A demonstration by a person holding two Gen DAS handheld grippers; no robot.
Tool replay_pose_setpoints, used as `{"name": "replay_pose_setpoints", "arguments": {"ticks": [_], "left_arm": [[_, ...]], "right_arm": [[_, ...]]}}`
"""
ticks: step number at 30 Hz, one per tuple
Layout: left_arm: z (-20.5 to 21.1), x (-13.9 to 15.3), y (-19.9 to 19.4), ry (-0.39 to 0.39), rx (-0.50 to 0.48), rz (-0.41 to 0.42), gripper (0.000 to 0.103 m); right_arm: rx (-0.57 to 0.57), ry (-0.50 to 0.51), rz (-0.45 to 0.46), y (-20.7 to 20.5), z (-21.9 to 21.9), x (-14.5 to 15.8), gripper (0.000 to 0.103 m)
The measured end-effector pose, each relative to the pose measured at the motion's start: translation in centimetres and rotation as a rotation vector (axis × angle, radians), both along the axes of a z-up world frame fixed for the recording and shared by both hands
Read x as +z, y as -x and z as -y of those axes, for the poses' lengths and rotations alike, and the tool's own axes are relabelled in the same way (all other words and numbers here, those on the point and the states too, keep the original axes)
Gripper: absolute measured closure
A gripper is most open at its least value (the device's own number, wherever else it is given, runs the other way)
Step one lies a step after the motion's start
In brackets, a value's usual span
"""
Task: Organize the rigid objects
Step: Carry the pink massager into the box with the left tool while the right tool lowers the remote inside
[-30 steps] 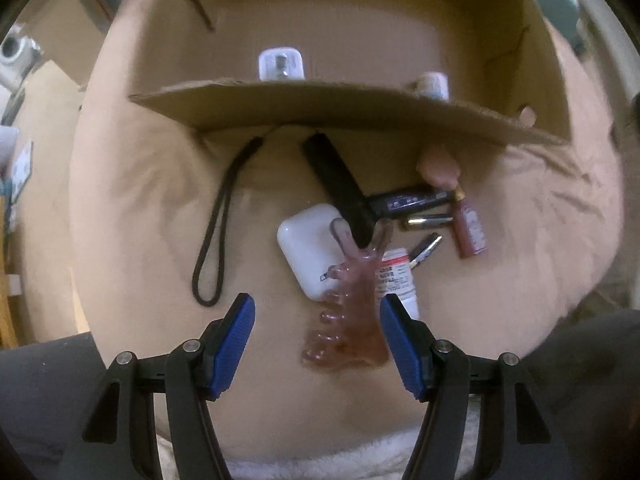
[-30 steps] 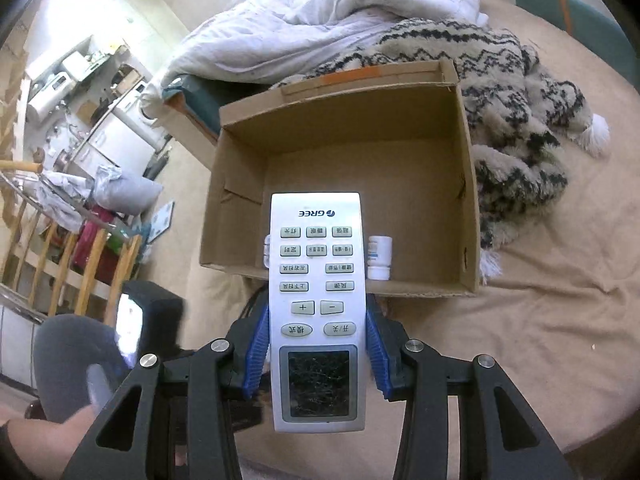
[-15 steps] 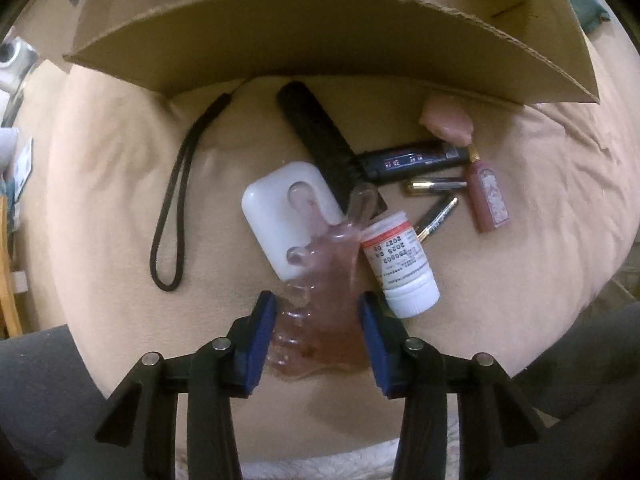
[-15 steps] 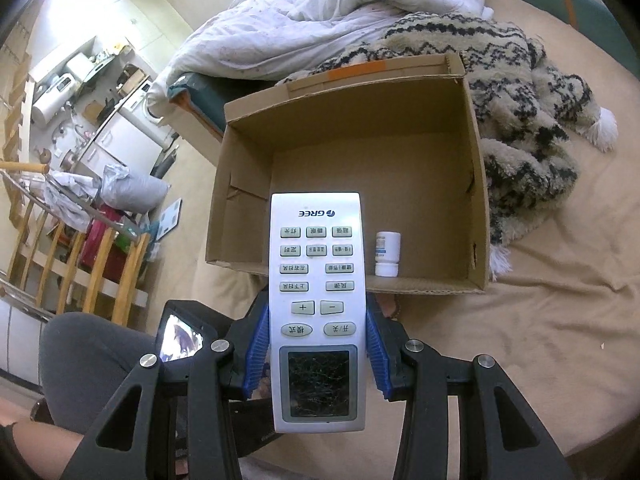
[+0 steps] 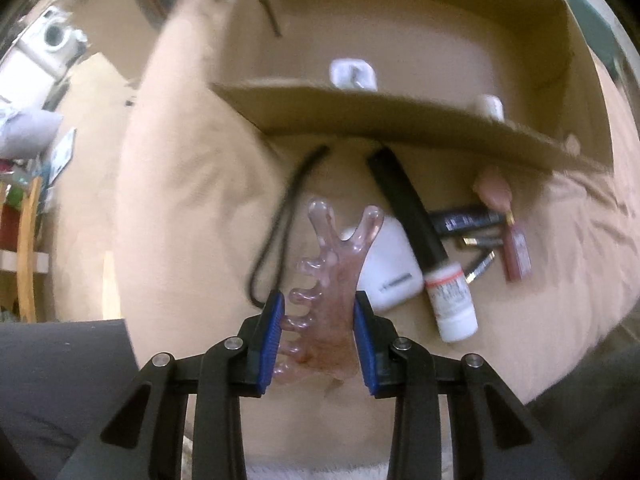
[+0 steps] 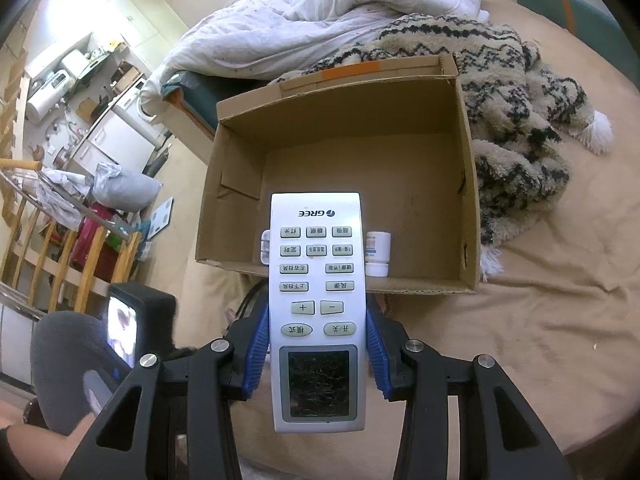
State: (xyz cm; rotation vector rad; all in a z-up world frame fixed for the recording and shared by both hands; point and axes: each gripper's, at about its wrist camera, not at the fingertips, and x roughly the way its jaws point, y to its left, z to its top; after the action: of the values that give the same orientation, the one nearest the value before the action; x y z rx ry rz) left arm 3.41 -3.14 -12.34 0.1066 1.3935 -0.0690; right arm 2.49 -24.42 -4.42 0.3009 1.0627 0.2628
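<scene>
place: home bedroom | cues: bed (image 6: 560, 320), duvet (image 6: 320, 20), washing machine (image 6: 138, 106)

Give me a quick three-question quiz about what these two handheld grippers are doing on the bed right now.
1. True or false: the right gripper holds a white remote.
2. What is between the closing jaws of the left gripper?
3. Which item stands inside the cardboard box: A) black strap, B) small white bottle, C) red vial?

Key: 1. True. 2. The pink translucent comb-like tool. 3. B.
</scene>
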Motion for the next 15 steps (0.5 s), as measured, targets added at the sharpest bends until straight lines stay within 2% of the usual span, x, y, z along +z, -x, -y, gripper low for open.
{"name": "replay_pose_setpoints", "arguments": {"ticks": [9,12,15], "left_arm": [[-1.7,1.8,0.2,-0.015,0.047,0.054,0.072],[-1.1,2.9,0.3,-0.012,0.047,0.088,0.072],[-1.7,5.4,0.4,-0.008,0.046,0.151,0.072]], "right_arm": [[-0.015,0.000,0.012,0.1,0.6,0.4,0.057],[-0.022,-0.006,0.023,0.3,1.0,0.7,0.057],[-0.037,-0.023,0.044,0.5,1.5,1.2,0.057]]}}
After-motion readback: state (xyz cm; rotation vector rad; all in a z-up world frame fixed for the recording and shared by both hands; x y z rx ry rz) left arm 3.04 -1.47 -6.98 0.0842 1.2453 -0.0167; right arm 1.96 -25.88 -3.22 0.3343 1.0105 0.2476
